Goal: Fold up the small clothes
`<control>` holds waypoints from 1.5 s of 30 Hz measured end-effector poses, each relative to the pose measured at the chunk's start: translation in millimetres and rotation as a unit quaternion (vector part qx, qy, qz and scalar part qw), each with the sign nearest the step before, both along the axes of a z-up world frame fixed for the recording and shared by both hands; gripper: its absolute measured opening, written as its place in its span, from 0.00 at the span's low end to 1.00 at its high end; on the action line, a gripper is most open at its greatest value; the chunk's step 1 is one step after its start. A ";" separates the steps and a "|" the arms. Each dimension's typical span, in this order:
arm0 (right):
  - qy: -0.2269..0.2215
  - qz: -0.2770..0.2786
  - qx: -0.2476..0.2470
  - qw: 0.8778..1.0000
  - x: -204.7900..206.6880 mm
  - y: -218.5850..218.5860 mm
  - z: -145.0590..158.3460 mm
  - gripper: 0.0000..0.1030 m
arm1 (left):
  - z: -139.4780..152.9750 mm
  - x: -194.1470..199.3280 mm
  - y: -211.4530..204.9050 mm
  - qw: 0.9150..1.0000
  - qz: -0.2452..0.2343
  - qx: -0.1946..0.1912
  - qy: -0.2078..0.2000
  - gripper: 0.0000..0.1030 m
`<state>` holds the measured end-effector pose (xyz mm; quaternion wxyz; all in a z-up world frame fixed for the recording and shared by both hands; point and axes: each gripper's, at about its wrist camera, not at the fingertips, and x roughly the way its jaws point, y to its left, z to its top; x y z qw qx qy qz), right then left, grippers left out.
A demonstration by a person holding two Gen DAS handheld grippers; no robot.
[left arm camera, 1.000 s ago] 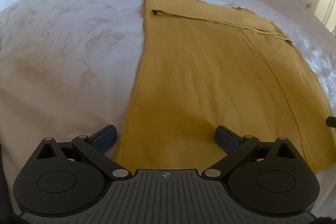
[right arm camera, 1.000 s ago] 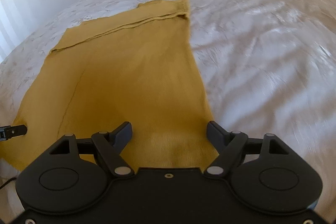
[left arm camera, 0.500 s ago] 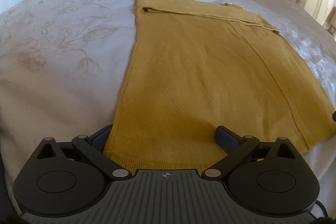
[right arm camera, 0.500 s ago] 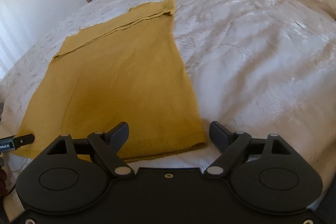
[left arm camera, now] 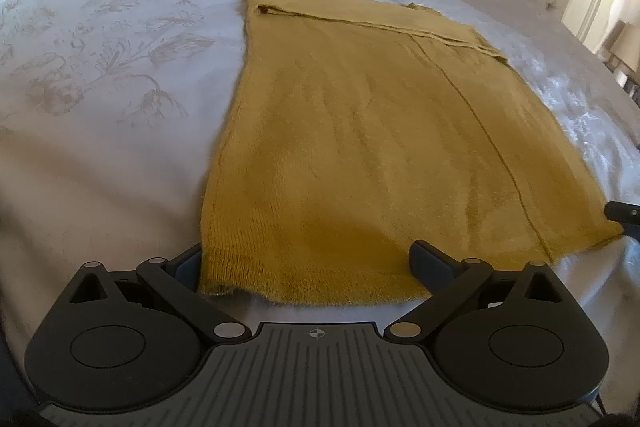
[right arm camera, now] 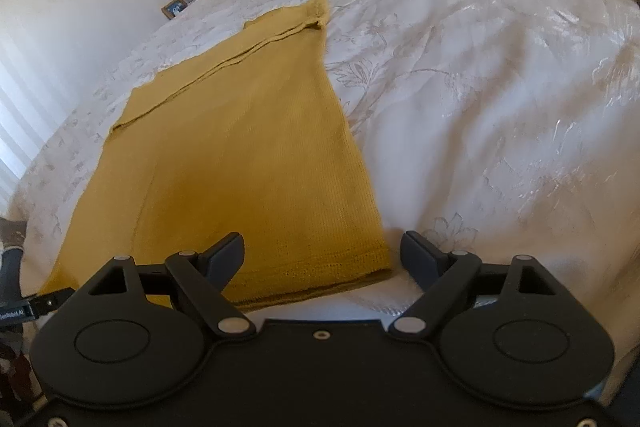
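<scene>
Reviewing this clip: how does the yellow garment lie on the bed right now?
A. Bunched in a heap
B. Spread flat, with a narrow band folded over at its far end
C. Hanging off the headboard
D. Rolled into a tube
B: the garment lies flat on the bedspread, with a narrow folded band across its far end.

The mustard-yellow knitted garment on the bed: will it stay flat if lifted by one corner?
Probably not. The mustard-yellow knitted garment lies limp on the white patterned bedspread, so it would likely drape. Its fuzzy knit should grip, not slip.
</scene>
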<state>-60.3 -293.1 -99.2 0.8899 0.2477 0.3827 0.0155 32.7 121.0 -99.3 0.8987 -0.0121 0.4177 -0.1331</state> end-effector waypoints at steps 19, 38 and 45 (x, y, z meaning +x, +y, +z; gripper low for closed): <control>-0.009 0.000 0.027 1.000 -2.0 -3.4 -1.9 0.46 | 12.1 -6.1 19.5 0.995 0.078 -0.042 -0.051 0.53; -0.018 0.003 0.035 0.999 -2.8 -3.0 -1.1 0.22 | 6.1 0.7 33.0 0.991 0.120 -0.046 -0.027 0.25; -0.017 0.007 0.028 0.999 -1.5 -1.0 0.3 0.22 | 7.7 0.6 29.5 0.993 0.104 -0.059 -0.025 0.05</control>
